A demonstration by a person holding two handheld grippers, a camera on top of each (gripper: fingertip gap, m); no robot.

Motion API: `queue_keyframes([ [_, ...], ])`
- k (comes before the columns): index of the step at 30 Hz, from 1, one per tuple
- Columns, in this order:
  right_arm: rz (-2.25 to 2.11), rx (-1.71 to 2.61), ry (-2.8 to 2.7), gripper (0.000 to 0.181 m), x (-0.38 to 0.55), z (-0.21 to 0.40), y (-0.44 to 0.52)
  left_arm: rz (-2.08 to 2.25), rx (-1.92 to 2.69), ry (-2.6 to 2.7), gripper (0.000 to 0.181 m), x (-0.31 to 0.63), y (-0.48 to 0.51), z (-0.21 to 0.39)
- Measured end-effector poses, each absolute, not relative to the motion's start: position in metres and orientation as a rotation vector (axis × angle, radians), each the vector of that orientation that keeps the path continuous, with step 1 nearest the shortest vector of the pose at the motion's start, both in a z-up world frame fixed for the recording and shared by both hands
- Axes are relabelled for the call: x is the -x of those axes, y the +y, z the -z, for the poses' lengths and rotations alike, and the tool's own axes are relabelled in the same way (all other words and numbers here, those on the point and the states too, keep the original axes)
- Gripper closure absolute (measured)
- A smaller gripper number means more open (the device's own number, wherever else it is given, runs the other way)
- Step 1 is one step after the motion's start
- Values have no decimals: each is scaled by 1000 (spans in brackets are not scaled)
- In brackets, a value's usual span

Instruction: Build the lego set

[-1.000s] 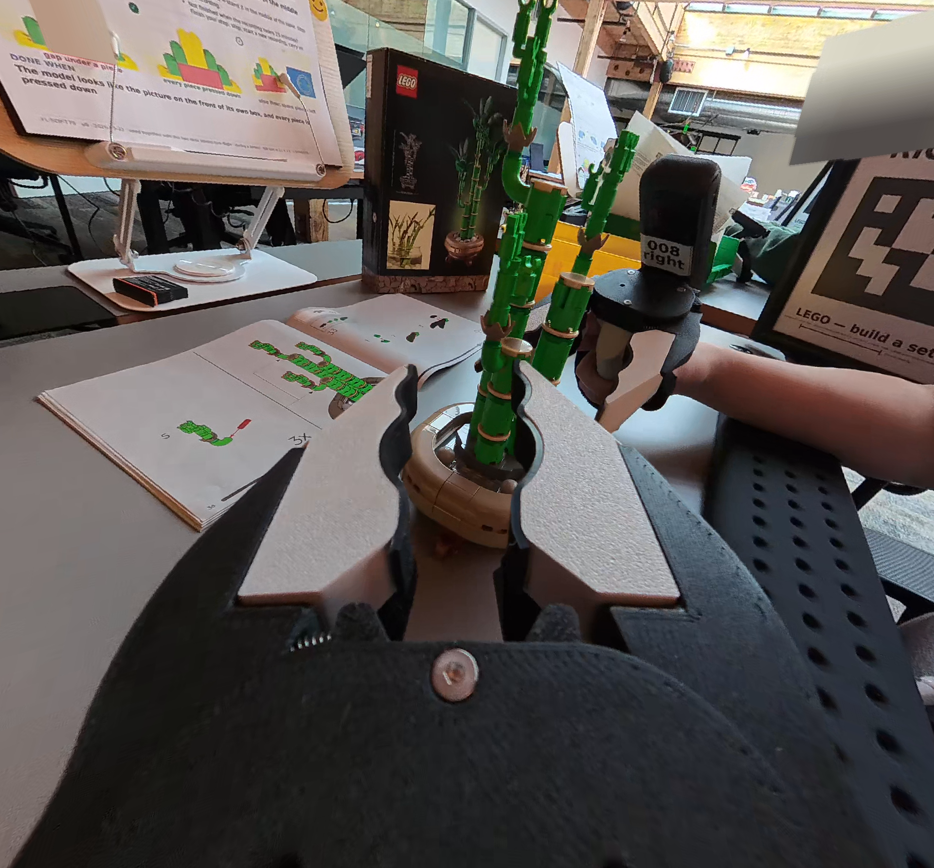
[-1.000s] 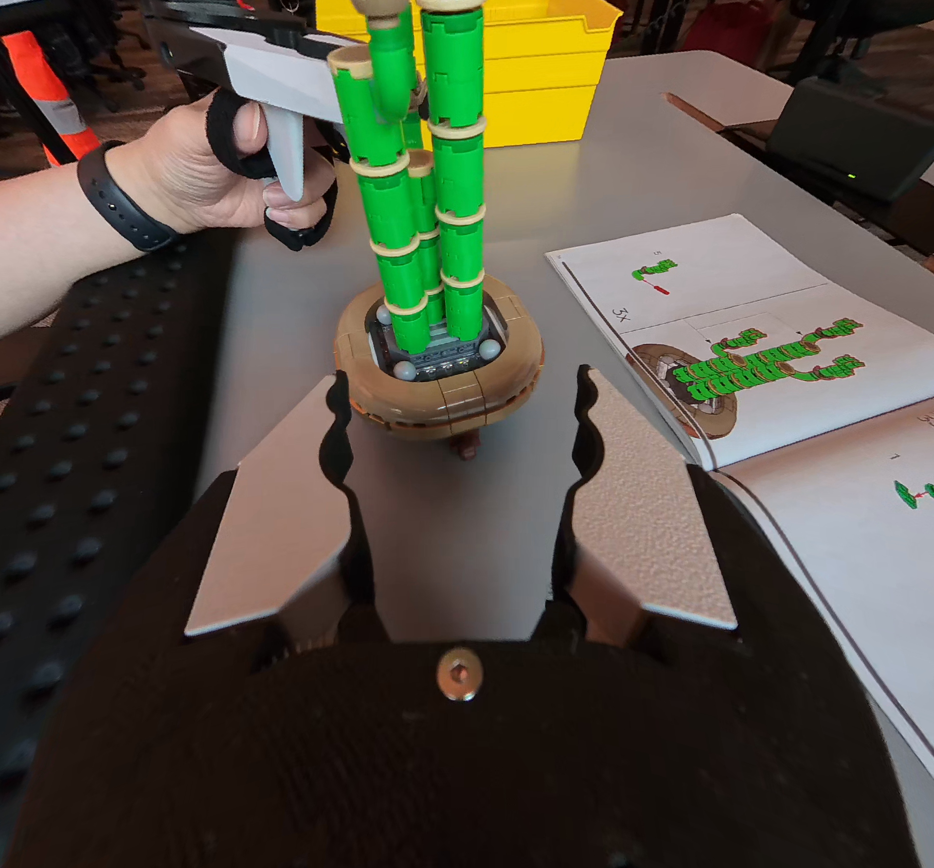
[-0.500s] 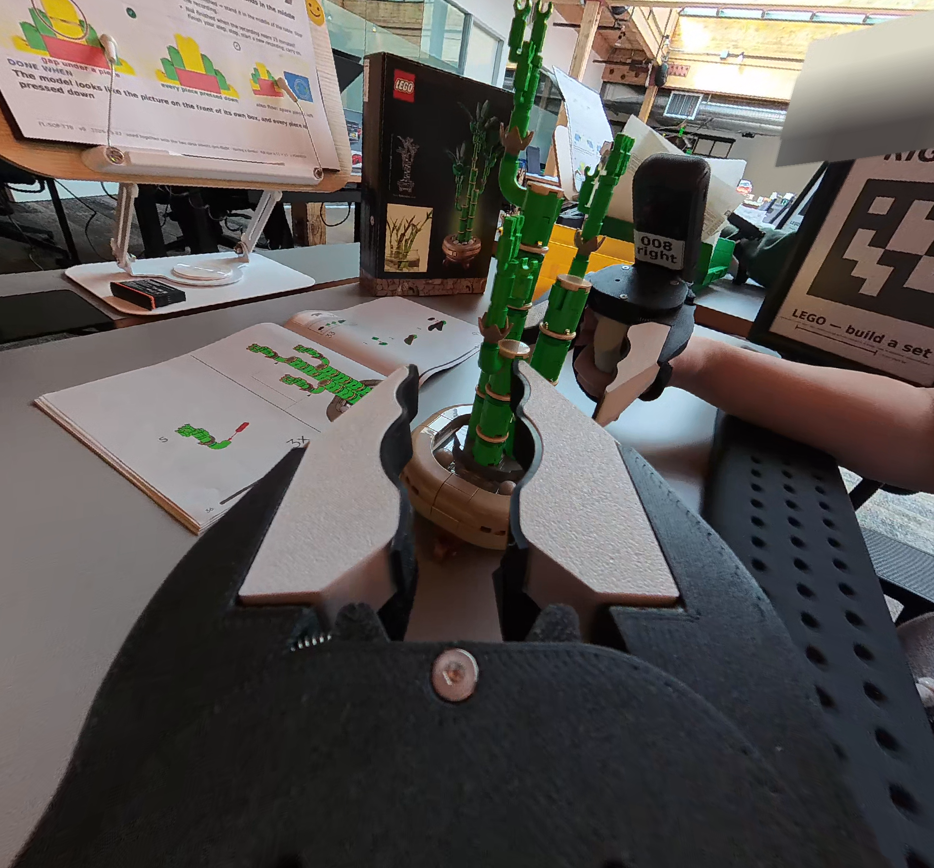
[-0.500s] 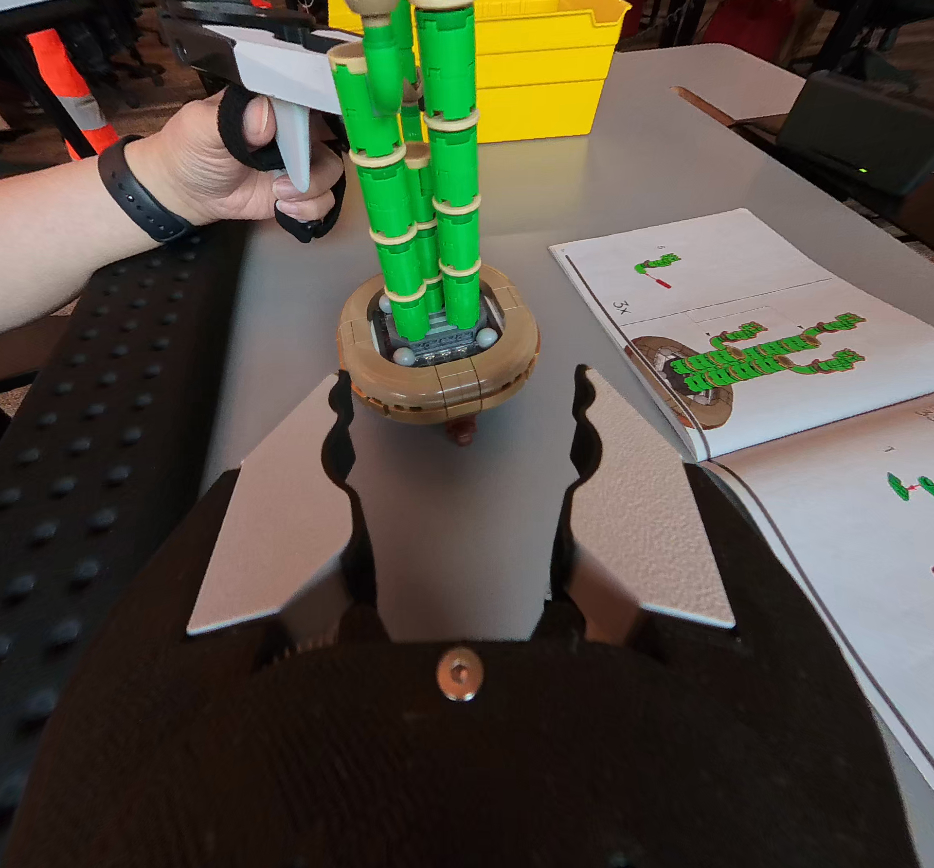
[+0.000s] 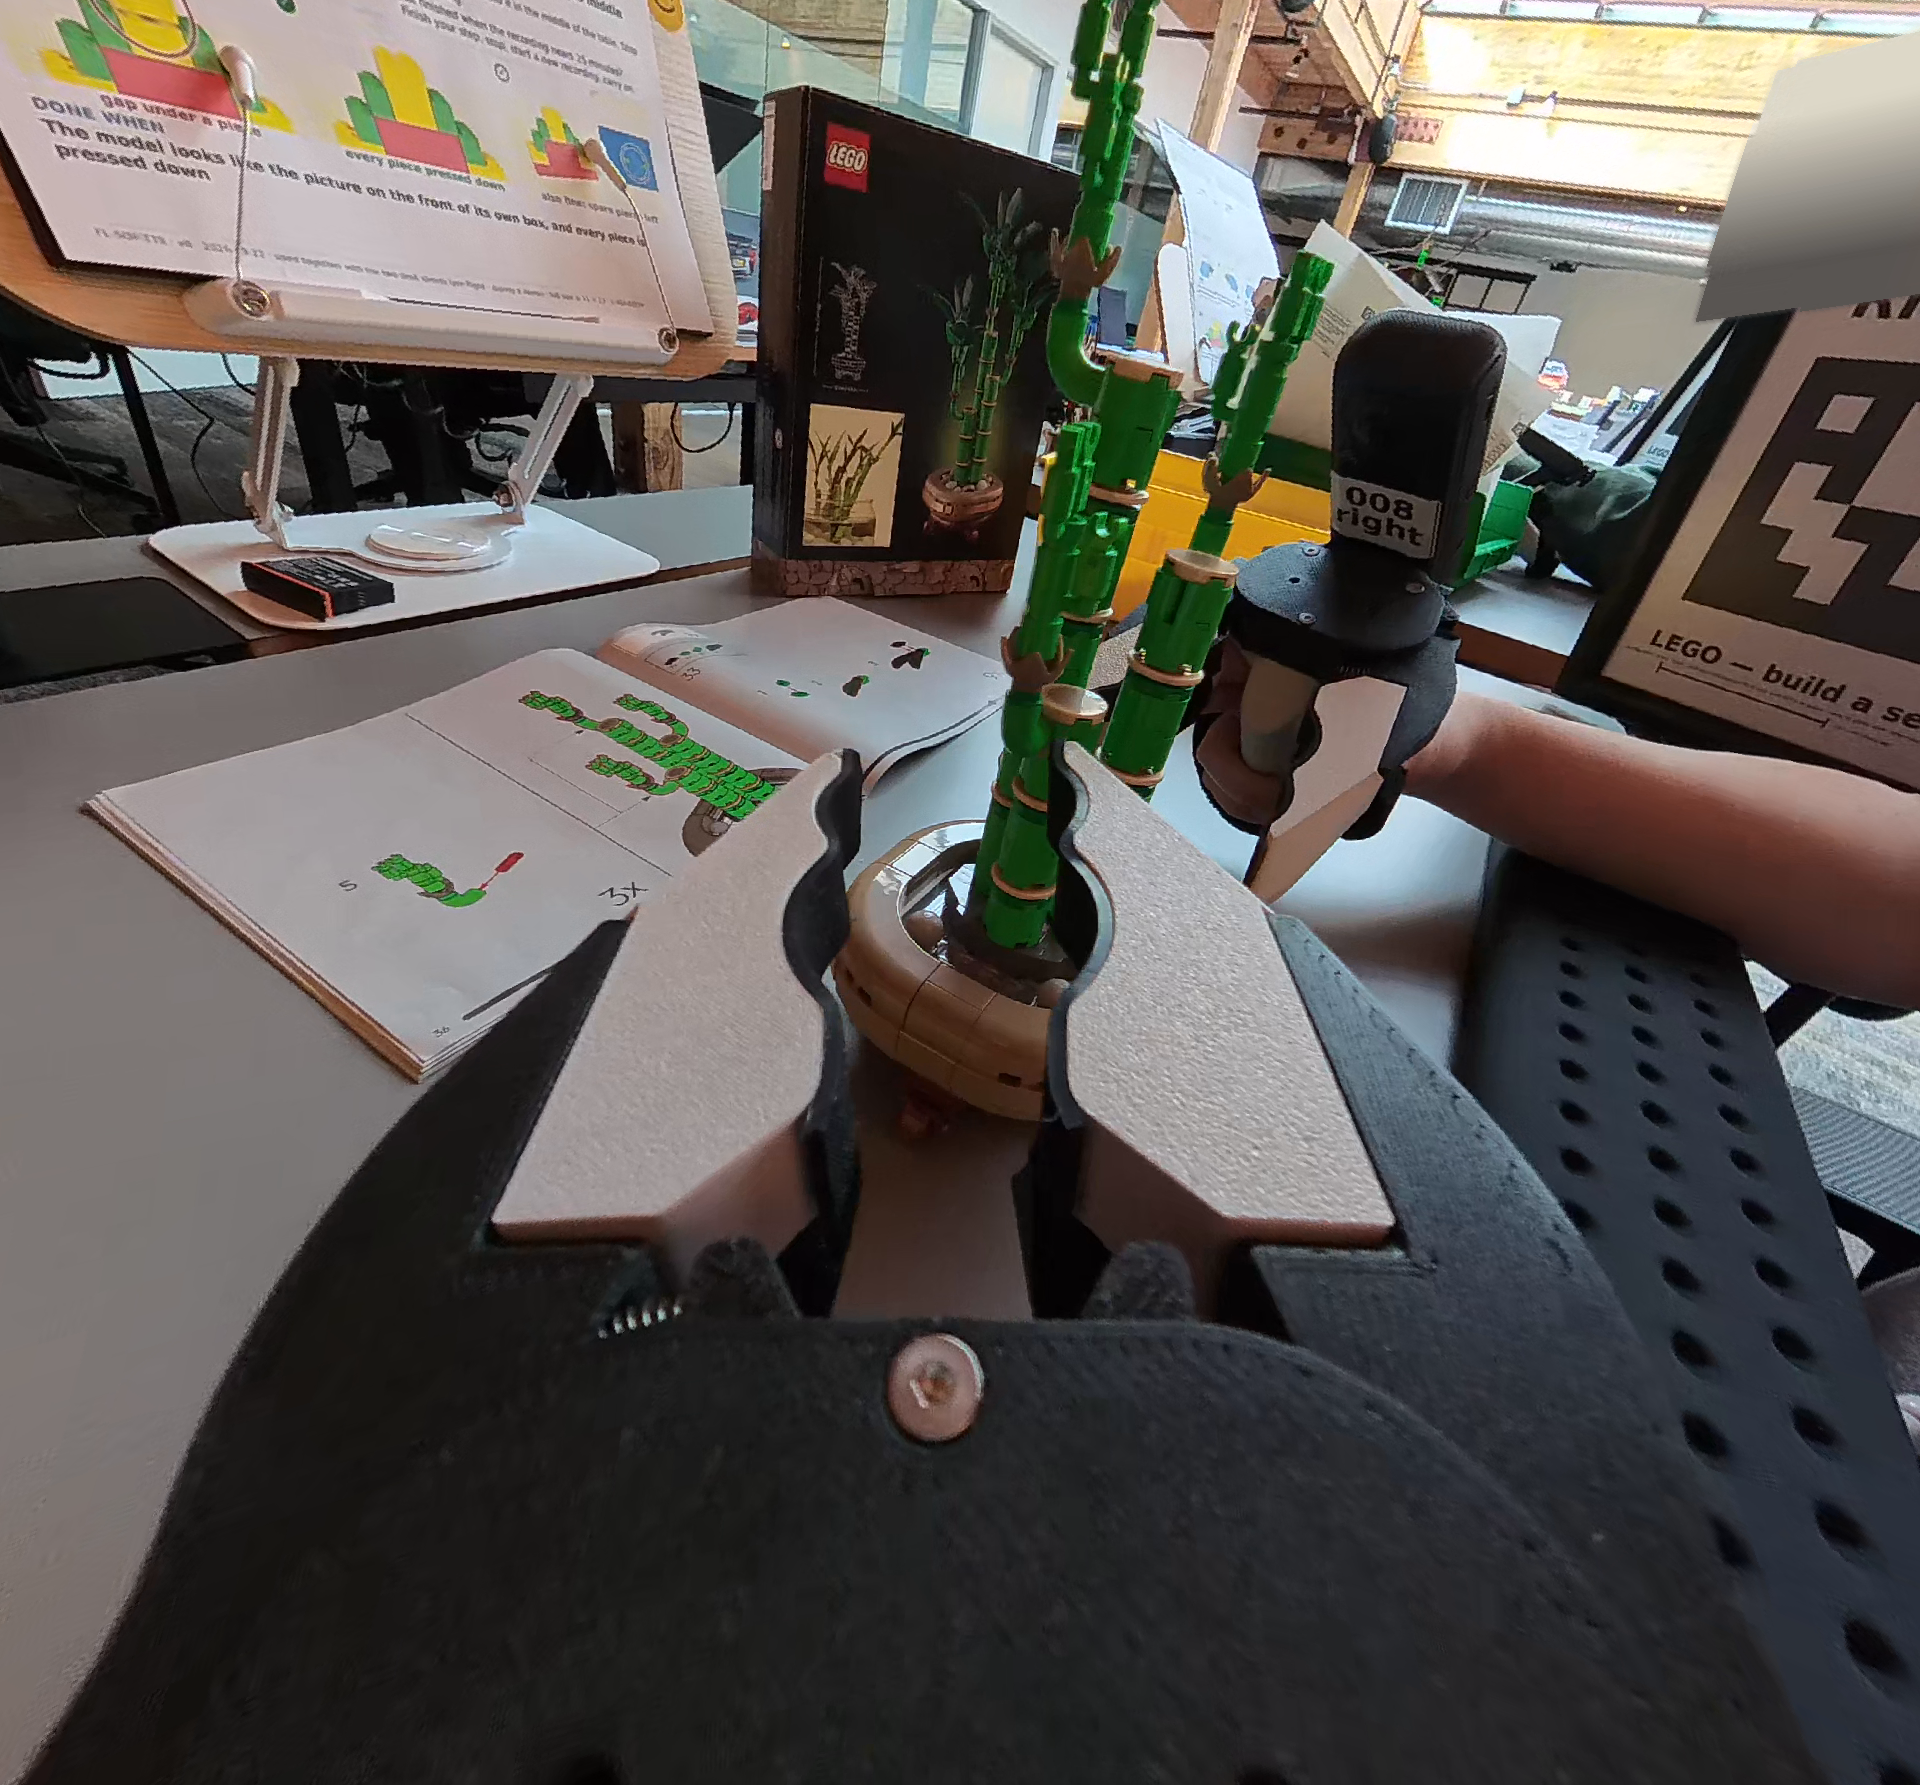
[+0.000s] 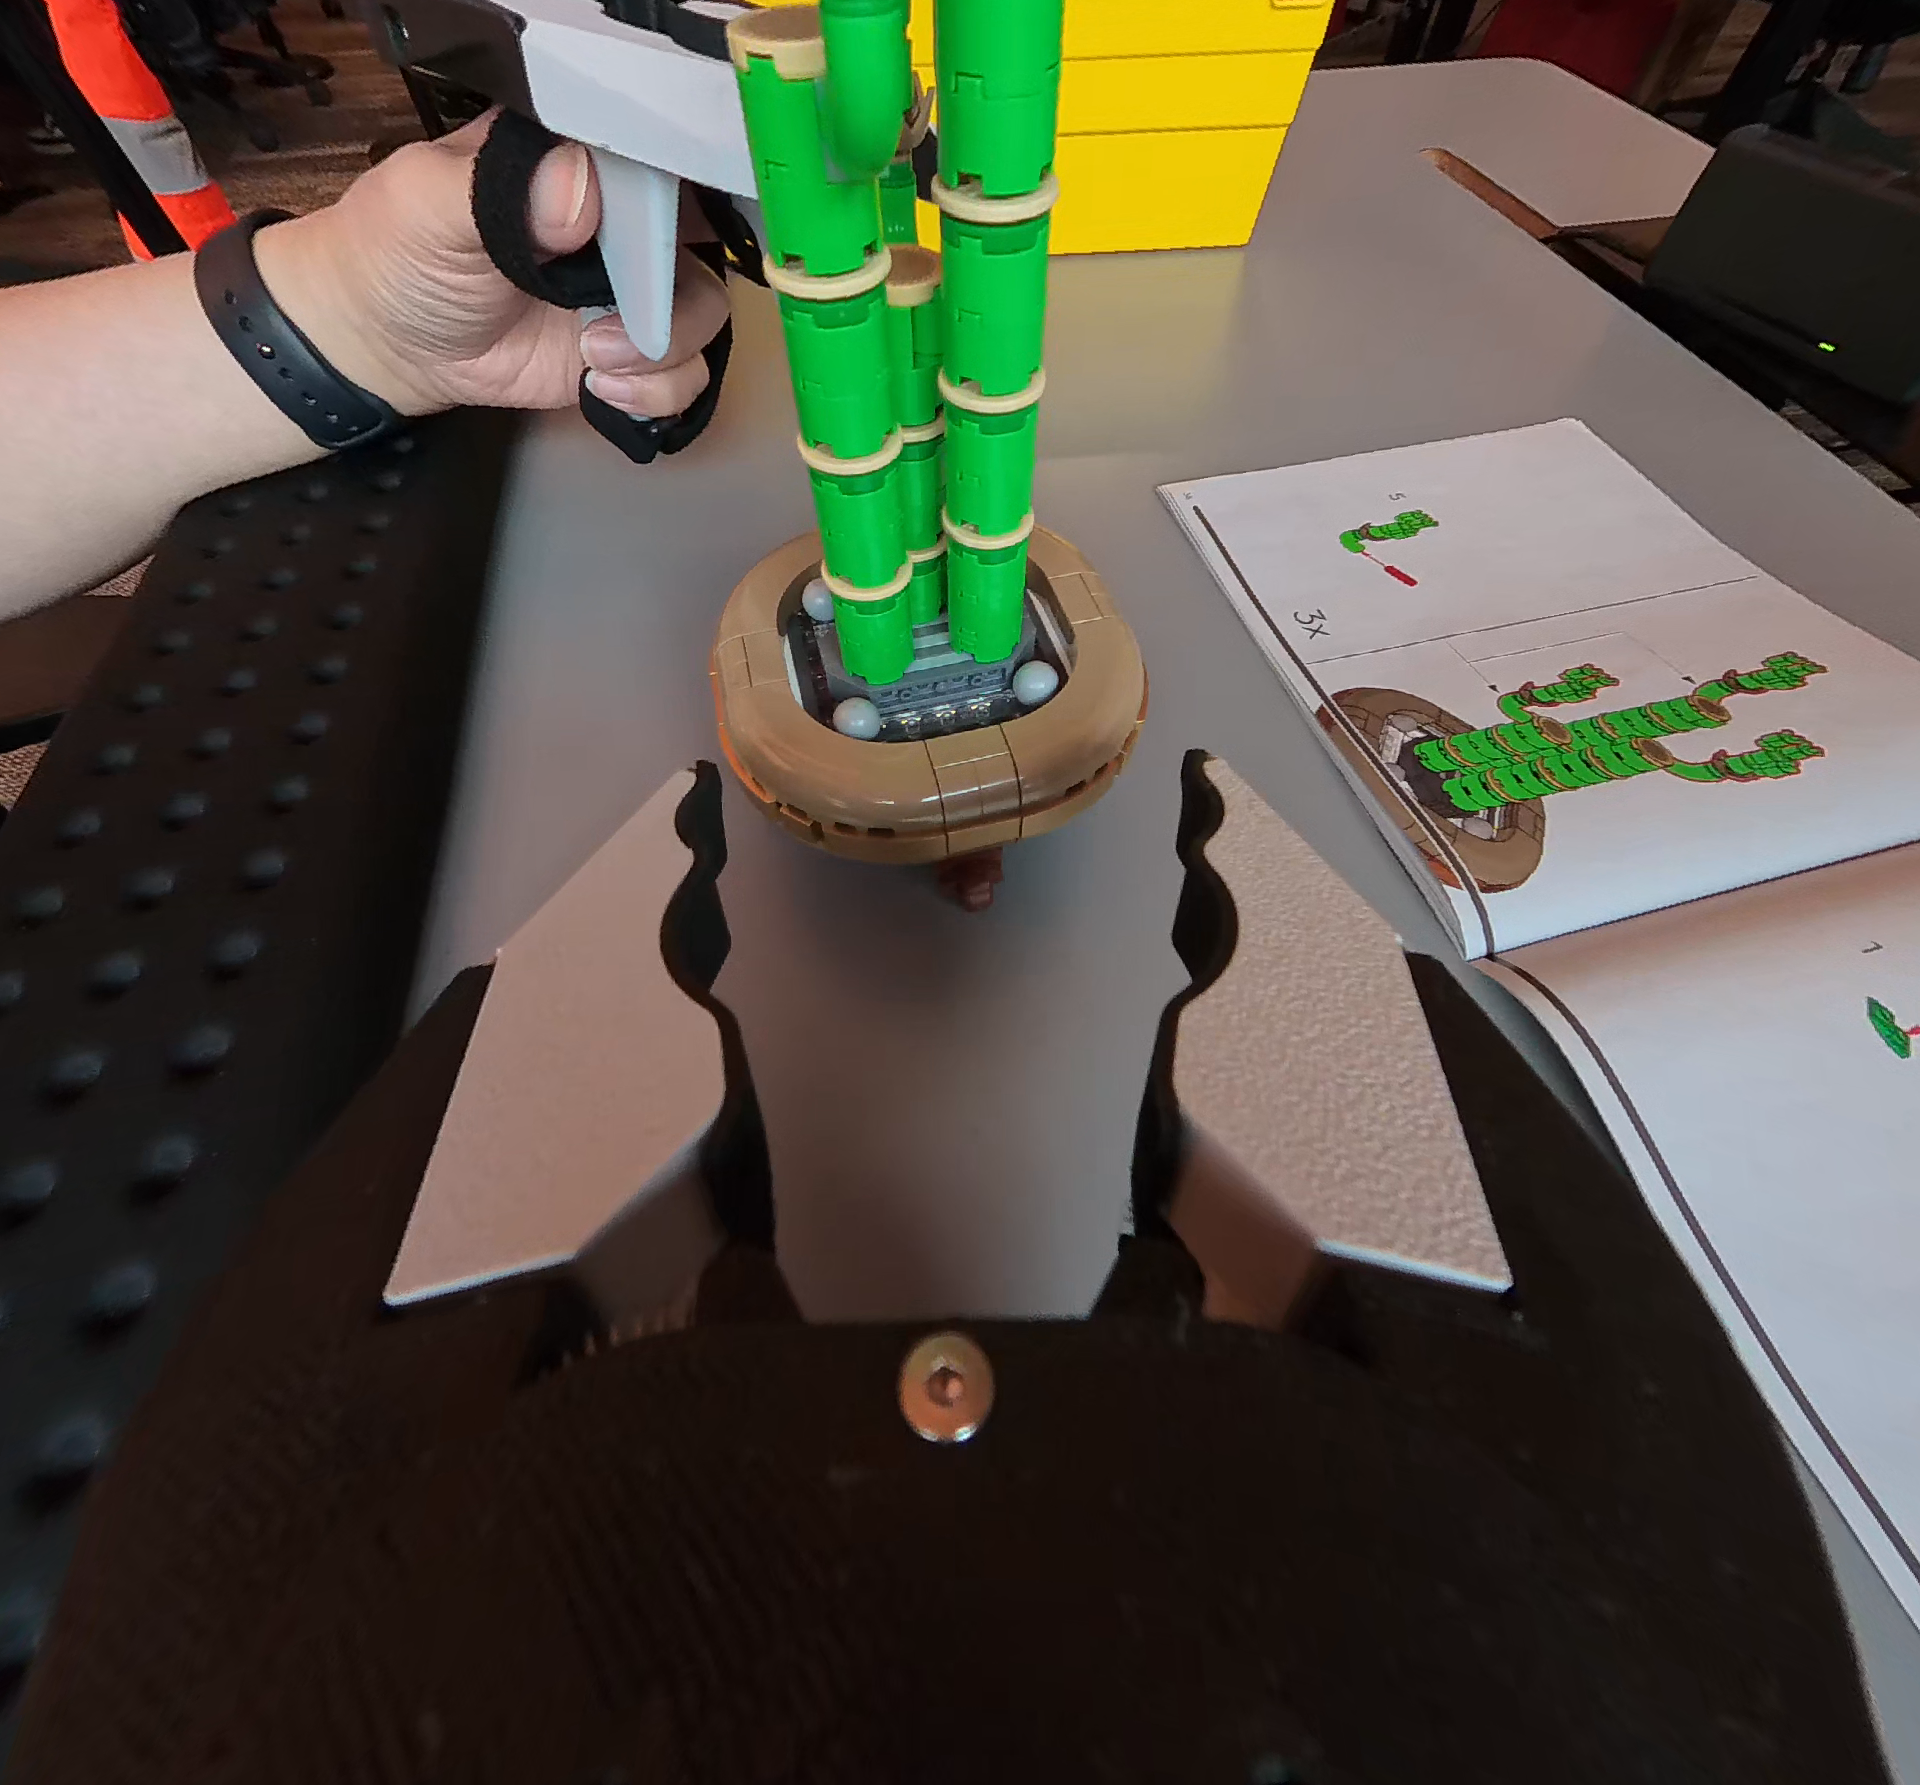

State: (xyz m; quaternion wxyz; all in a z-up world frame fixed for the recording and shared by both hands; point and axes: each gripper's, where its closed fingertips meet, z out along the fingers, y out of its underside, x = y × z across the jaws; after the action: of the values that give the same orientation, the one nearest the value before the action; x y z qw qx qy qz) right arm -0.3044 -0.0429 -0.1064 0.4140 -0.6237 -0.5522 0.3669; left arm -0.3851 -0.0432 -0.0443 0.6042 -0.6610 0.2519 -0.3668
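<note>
The lego bamboo model (image 6: 914, 447) stands on the grey table: green stalks in a round tan pot (image 5: 935, 1008), also shown in the right wrist view (image 6: 930, 769). My left gripper (image 5: 956, 769) is half closed around a lower stalk (image 5: 1023, 842). The stalk lies against the right pad, and a gap shows on its left. One of that gripper's fingers (image 6: 623, 83) reaches the stalks. My right gripper (image 6: 945, 779) is open and empty just in front of the pot; it also shows in the left wrist view (image 5: 1309, 779).
The open instruction booklet (image 5: 468, 852) lies beside the pot and shows in the right wrist view (image 6: 1558, 675). The set's box (image 5: 894, 353) and a sheet on a stand (image 5: 343, 73) are behind. A yellow bin (image 6: 1174, 73) sits at the far end. A black perforated mat (image 6: 208, 800) borders the table. One gripper's finger ends stand about 11 cm off the other's.
Almost nothing has moved. Both views have shifted slightly. The openings of both grippers and the model's place are the same.
</note>
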Motion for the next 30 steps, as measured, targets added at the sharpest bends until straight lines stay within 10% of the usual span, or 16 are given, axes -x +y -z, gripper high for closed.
queue_keyframes([
  [30, -927, 1608, -1424, 94, 314, 119, -51, 969, 1826, 767, 105, 361, -55, 101],
])
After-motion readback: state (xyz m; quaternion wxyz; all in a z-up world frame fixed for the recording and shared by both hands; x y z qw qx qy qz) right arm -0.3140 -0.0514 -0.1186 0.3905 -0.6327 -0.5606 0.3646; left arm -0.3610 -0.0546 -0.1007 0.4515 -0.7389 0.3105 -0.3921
